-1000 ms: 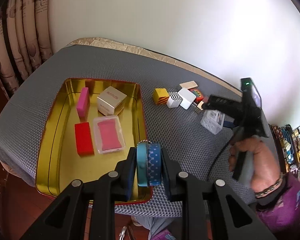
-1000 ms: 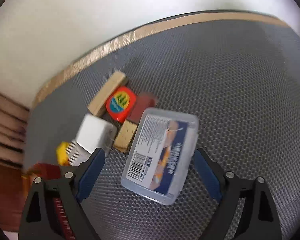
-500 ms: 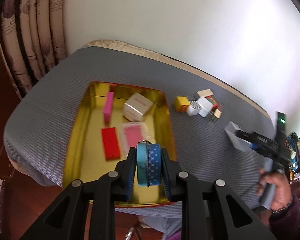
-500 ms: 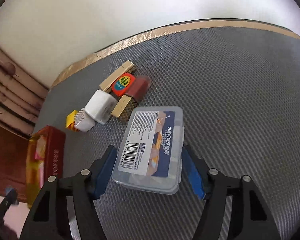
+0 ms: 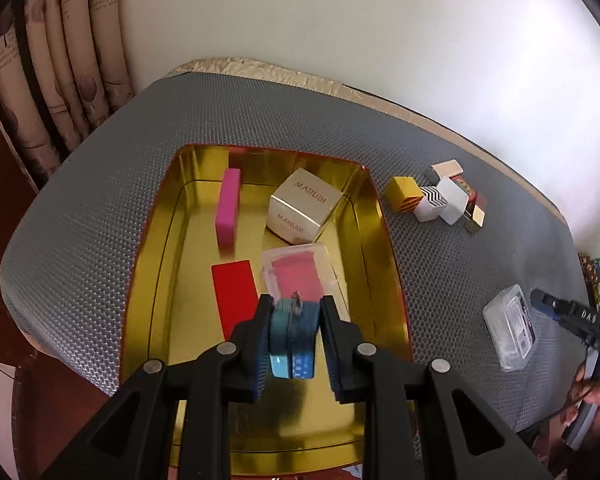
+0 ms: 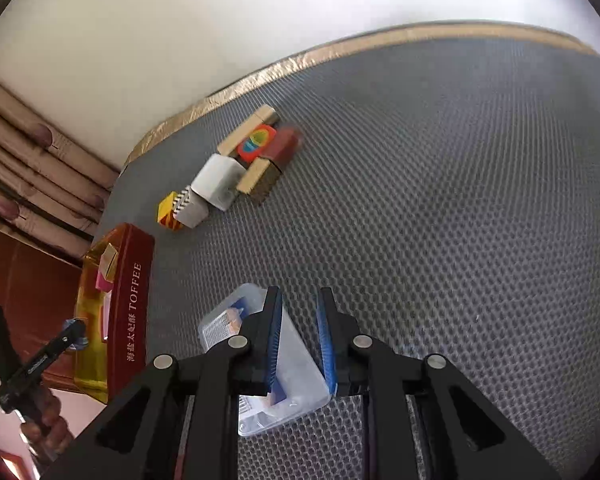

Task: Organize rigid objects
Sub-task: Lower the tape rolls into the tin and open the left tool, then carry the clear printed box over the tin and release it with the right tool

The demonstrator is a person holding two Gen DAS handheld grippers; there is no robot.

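Note:
My left gripper [image 5: 294, 340] is shut on a pair of blue tape rolls [image 5: 292, 336] and holds them over the near part of the gold tin tray [image 5: 152, 248]. The tray holds a pink block [image 5: 228, 206], a red block [image 5: 236, 294], a clear case with pink contents [image 5: 300, 280] and a gold MARUBI box [image 5: 304, 210]. My right gripper [image 6: 298, 340] is shut on the clear plastic box [image 6: 300, 376], which hangs tilted with its edge between the pads, above the grey mat. That box also shows in the left wrist view [image 5: 510, 330].
A cluster of small blocks [image 6: 228, 176] lies on the grey mat [image 6: 440, 220] near the far edge, right of the tray; it also shows in the left wrist view [image 5: 436, 196]. The tray's red TOFFEE side [image 6: 134, 312] faces the right gripper. Curtains [image 5: 60, 64] hang at the left.
My left gripper moved forward and lower over the tray with the tape rolls. My right gripper closed on the clear plastic box, turned it edge-on and drew back from the block cluster.

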